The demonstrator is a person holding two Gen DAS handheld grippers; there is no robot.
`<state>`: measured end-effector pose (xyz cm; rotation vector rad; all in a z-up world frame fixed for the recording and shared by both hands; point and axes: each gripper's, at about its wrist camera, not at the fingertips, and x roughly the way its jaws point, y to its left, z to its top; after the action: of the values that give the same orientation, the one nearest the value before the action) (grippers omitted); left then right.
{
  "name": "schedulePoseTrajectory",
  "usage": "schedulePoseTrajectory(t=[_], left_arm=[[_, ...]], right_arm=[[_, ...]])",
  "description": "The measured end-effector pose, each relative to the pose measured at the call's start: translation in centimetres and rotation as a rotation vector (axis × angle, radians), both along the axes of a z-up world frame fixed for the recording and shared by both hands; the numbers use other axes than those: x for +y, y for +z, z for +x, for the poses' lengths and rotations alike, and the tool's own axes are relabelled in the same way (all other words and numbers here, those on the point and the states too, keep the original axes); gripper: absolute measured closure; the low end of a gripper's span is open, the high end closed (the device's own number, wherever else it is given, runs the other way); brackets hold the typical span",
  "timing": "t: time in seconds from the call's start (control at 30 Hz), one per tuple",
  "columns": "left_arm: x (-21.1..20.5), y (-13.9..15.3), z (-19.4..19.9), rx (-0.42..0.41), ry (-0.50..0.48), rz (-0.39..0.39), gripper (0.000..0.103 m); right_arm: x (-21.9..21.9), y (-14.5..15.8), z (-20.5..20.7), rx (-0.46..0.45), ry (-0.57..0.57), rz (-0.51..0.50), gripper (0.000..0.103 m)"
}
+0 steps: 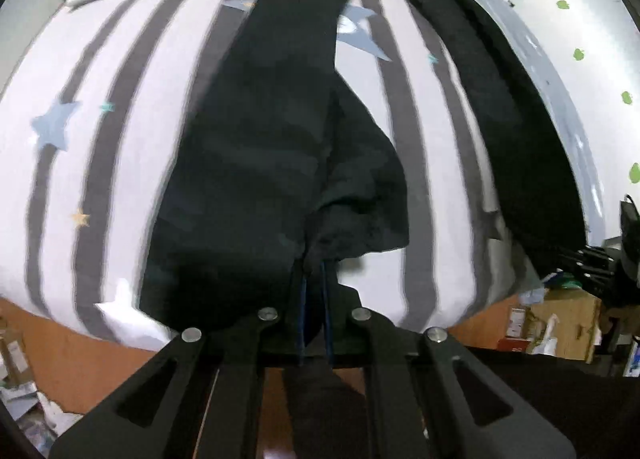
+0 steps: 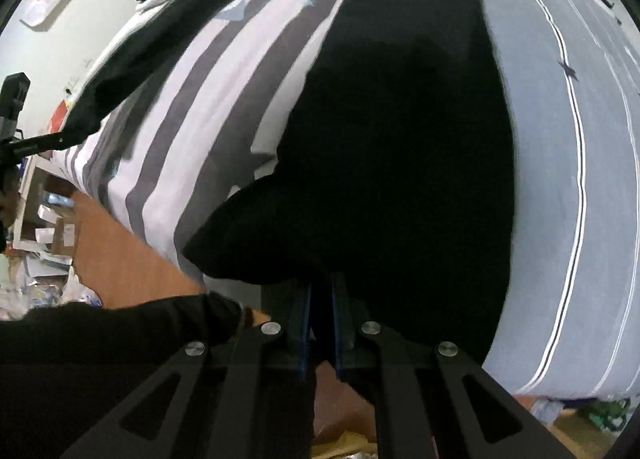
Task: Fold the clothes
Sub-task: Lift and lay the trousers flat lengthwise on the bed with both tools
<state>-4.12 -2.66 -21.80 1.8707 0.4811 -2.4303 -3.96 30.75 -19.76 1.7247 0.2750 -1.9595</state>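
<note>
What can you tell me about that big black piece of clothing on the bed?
The black garment is dark, soft-looking fabric with two long parts that look like trouser legs, spread in a V across the striped star bedsheet. It lies partly bunched and creased. Its near ends are pinched in the left gripper and the right gripper, both shut on the cloth at the bed's edge.

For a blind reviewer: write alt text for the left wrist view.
The left gripper is shut on an edge of a black garment, which stretches away across a bed with a white and grey striped cover printed with stars. At the right edge, the right gripper meets another stretch of the same garment.
</note>
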Motion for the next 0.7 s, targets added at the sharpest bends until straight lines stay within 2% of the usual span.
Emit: schedulePoseTrajectory(t=[0.03,0.13,0.2,0.3,0.33,0.37,0.5,0.6,0.7], left_arm=[[-0.3,0.1,-0.2,-0.005,0.009,0.005,0.097],[-0.5,0.5,-0.8,-0.034,0.010,0.046,0.084],[-0.1,1.0,-1.0,-0.037,-0.014,0.046,0.081],[1.0,2.5,-1.4,0.021,-0.046,0.044,0.081],[1.2,3.0,-1.9,0.042,-0.052,0.044,0.080],[1.1,3.3,-2.8,0.071,-0.055,0.041,0.080],[0.5,3.8,-7.6,0.176,-0.051,0.032,0.069],[-0.4,2.7,-12.8,0.249,-0.038,-0.006,0.069],[-1.6,1.6,-18.6,0.313,-0.026,-0.029,0.068]], right_arm=[[-0.1,-0.1,0.0,-0.002,0.001,0.009,0.093],[-1.3,0.1,-0.5,0.014,0.006,0.064,0.089],[-1.6,0.9,-0.7,0.037,-0.004,0.068,0.086],[-2.2,3.2,-2.0,0.086,-0.056,0.032,0.081],[-2.7,3.7,-2.9,0.107,-0.074,0.019,0.076],[-3.4,4.1,-3.9,0.132,-0.093,0.011,0.073],[-5.9,4.8,-8.1,0.247,-0.164,-0.025,0.071],[-7.5,4.8,-12.9,0.369,-0.241,-0.030,0.071],[-9.0,3.6,-18.5,0.415,-0.308,-0.036,0.071]])
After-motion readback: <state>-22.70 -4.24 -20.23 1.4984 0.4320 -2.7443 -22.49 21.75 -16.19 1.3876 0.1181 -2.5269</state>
